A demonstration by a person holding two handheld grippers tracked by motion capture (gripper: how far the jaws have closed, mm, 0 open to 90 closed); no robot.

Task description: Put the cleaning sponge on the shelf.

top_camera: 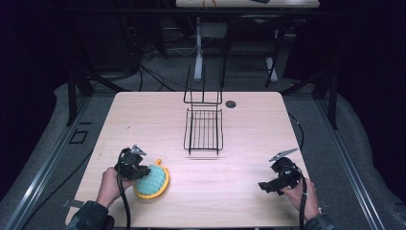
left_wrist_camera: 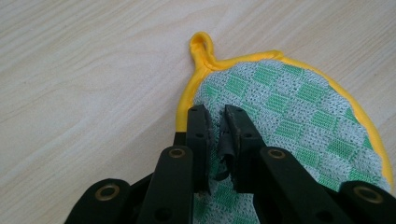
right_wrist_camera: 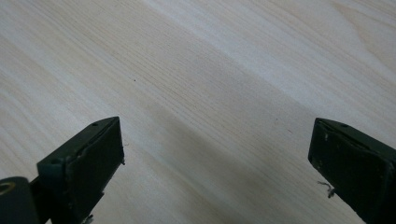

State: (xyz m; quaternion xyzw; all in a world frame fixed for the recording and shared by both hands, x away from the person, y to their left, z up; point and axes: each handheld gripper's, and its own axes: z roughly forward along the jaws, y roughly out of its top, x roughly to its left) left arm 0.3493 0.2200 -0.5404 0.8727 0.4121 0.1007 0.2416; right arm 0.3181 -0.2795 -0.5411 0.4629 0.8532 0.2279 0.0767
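Left gripper view: the fingers of the left gripper are drawn nearly together on the near edge of the pot holder, a round green-and-white checked cloth with a yellow border. A small fold of the fabric is bunched up between the pads, so the pinch looks made. Its yellow hanging loop points away from the fingers, and the rest of the cloth lies flat on the table.

In the high view the left gripper sits at the left edge of the pot holder, near the front left of the table. The black wire rack stands well apart, toward the far middle. The right gripper rests at the front right, away from both things; its fingers stand spread wide over bare wood, holding nothing.

The step in hand appears to be the grasp on the cloth, just secured. The next move probably calls for a lift, and since the pinch takes only a thin fold at the rim, a slow rise would guard against the fabric slipping out. If the rack is the goal, the limp cloth will hang and need clearance over its wires.
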